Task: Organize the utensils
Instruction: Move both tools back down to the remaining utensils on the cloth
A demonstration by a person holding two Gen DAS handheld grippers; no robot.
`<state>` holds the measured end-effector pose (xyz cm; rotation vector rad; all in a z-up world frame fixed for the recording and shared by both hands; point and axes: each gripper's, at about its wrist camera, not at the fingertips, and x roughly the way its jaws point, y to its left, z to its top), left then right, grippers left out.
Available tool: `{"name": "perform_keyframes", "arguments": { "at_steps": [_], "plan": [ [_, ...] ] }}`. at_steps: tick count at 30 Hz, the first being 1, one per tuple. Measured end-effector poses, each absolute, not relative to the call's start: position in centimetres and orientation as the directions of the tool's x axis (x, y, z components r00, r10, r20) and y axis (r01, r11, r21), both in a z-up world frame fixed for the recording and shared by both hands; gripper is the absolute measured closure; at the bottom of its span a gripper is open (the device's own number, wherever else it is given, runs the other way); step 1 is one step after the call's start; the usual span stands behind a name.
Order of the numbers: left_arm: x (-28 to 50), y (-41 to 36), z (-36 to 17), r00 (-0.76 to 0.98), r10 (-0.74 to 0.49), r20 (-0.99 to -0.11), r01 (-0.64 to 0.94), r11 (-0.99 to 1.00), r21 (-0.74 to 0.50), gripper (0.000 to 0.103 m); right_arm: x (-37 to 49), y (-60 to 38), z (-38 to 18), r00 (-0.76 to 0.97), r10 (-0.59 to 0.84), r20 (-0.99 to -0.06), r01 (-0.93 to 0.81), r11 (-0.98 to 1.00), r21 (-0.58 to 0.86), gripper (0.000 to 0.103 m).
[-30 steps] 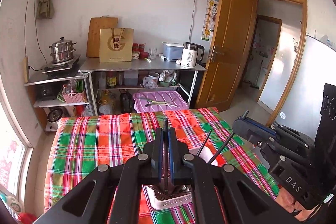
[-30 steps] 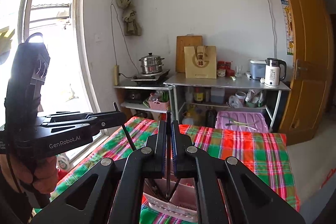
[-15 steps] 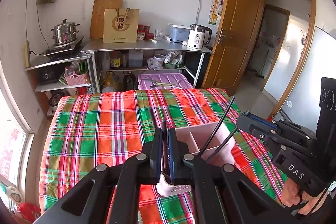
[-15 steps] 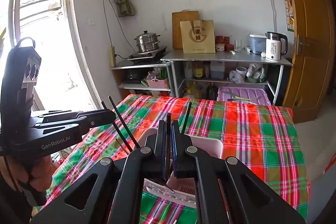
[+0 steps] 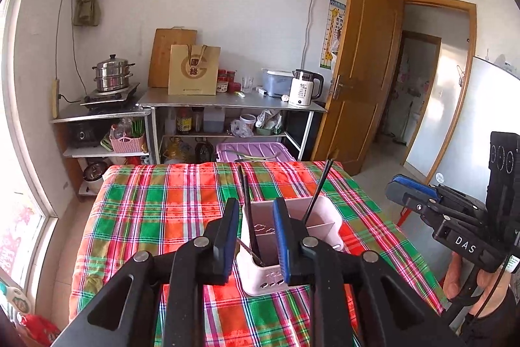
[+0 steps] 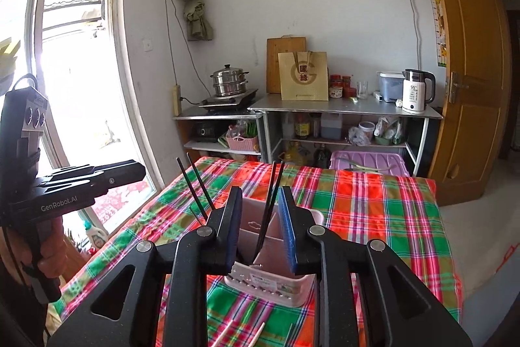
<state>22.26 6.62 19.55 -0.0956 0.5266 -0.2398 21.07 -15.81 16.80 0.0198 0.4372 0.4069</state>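
A pale pink utensil holder (image 5: 321,228) (image 6: 312,217) stands on the plaid-covered table (image 5: 156,210). My left gripper (image 5: 256,207) hangs over its left compartment, jaws opening. A pair of black chopsticks (image 5: 245,194) stands in the holder between the pads, and the pads do not press on it. My right gripper (image 6: 260,197) is also opening, with a second black pair (image 6: 271,200) leaning loose between its pads. In the right wrist view the left gripper (image 6: 139,173) and its pair (image 6: 195,184) appear at the left. In the left wrist view the right gripper (image 5: 395,186) shows beside its pair (image 5: 320,187).
Two pale wooden chopsticks (image 6: 256,334) lie on the cloth near the front edge. Behind the table stand metal shelves (image 5: 227,103) with a kettle (image 5: 302,90) and a steamer pot (image 5: 112,75), plus a purple bin (image 5: 256,152). A door (image 5: 360,70) stands open at right.
Both grippers came forward and down over the holder. Their jaws, shut on the black chopsticks before, have parted, and the chopsticks now stand in the holder.
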Motion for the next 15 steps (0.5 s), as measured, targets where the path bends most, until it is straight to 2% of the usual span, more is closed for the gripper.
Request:
{"name": "perform_keyframes", "arguments": {
  "at_steps": [7,15],
  "plan": [
    [16.7,6.1,17.6,0.849,-0.260,-0.459,0.218,0.965,-0.145,0.082,16.8,-18.4,15.2,0.826,0.400,-0.398,-0.372,0.916,0.149,0.079],
    [11.7,4.4,13.4,0.839,-0.286,-0.462,0.235,0.958,-0.167,0.082,13.2,-20.3,11.5,0.811,0.384,-0.441,-0.346,0.923,0.167,0.079]
  ]
}}
